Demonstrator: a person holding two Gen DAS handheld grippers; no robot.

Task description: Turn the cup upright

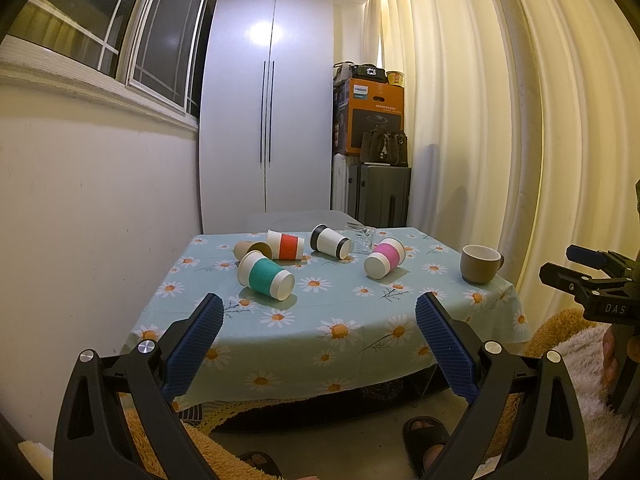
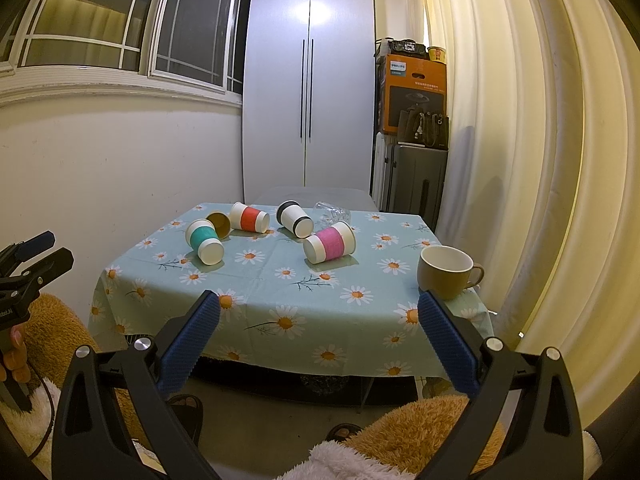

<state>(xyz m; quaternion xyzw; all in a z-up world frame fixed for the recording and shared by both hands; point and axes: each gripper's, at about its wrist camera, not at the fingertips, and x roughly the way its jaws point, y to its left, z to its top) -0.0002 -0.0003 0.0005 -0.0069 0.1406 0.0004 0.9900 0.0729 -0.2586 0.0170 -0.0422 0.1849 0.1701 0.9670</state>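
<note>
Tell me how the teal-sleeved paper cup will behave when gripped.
The teal-sleeved cup lies on its side, so a nudge would probably roll it in a curve. Being paper, it is likely light and may crush under a hard squeeze. Its sleeve looks textured, which should help grip.

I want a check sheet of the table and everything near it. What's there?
Surface: table under a daisy cloth.
Job's things: teal cup, brown cup, red cup, black-banded cup, pink cup and clear glass all lie on their sides.
Clutter: brown mug upright, near the right edge.
Grippers: left hand-held gripper open; right hand-held gripper open; both off the table.
Cables: nothing seen.
Surroundings: wardrobe, curtain, suitcase.
</note>
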